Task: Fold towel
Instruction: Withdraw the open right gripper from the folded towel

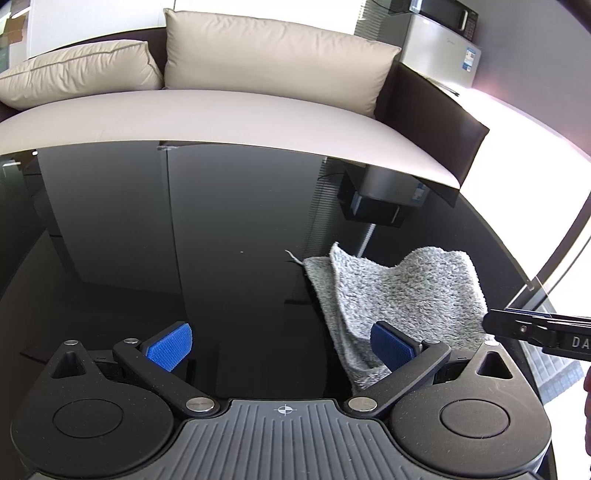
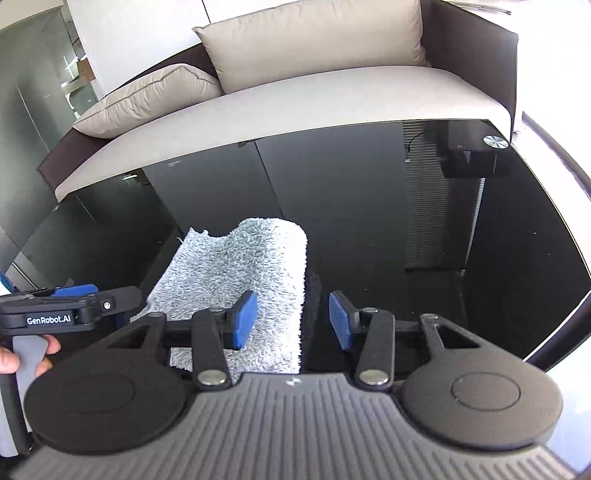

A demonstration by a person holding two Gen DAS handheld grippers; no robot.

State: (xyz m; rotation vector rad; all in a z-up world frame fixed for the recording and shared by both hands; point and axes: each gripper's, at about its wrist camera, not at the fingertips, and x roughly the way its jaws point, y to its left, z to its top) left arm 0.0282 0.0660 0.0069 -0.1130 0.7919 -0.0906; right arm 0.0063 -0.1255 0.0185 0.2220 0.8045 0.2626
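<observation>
Two grippers hang over a glossy black table (image 1: pixel 229 229), both with blue pads spread apart and nothing between them. The left gripper (image 1: pixel 282 349) has its jaws wide, its right pad overlapping the near left edge of the grey towel (image 1: pixel 399 295); whether pad and cloth touch cannot be told. The right gripper (image 2: pixel 293 319) stands more narrowly open, its left pad over the towel's near right part, its right pad above bare table.

The towel lies rumpled on the table, near both grippers, its far edge curled up and doubled over a lower layer. The left wrist view alone shows a loose thread at the towel's far left corner, plus a silver fridge (image 1: pixel 443 55) with a microwave (image 1: pixel 448 13) on top, far right. The right wrist view alone shows a hand (image 2: pixel 22 354) gripping the left gripper's handle, and a round metal disc (image 2: pixel 495 141) at the table's far right corner. Both views show the beige sofa (image 1: pixel 221 114) with two cushions beyond the table.
</observation>
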